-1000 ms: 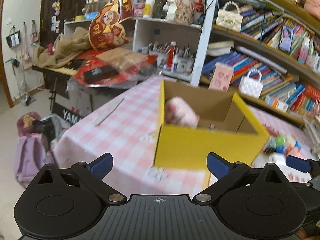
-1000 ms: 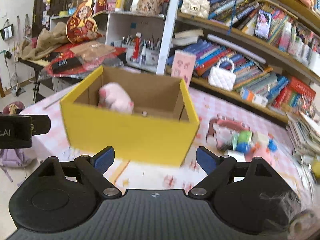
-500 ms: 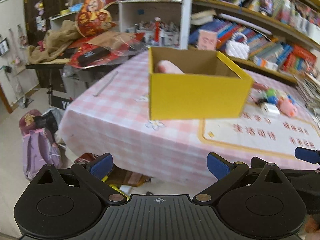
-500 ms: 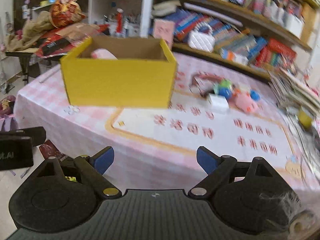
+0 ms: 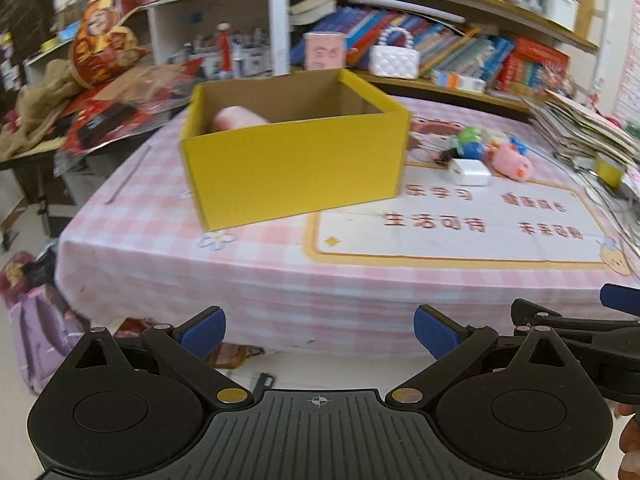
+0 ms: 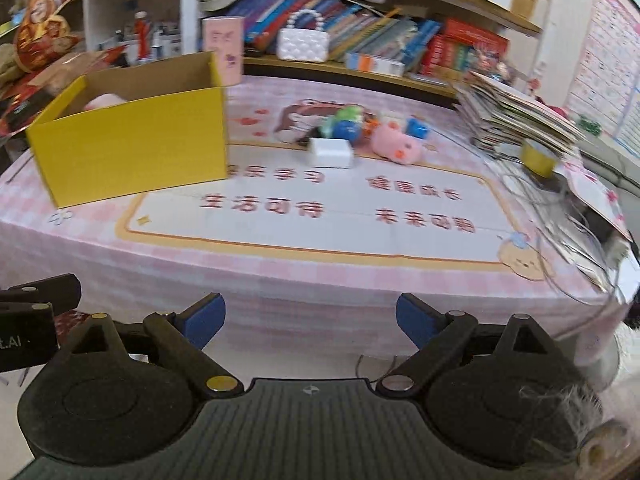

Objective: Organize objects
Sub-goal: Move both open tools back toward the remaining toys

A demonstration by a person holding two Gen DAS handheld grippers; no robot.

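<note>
Nearest the cameras, the left tool [image 5: 318, 330] hung off the worktop's front edge with its jaws wide apart and nothing between them. The right tool [image 6: 310, 320] was likewise short of the edge, its jaws opening, also empty. On the pink checked worktop [image 6: 280, 276] lay a white mat [image 6: 320, 220]. Beyond it, to the left, stood the yellow box [image 5: 296, 164] with a pink plush [image 5: 236, 118] inside. To its right, a small white box [image 6: 331, 153], a pink pig toy [image 6: 396, 146] and other small toys [image 6: 344, 124] lay clustered. Bookshelves [image 6: 400, 44] stood behind.
</note>
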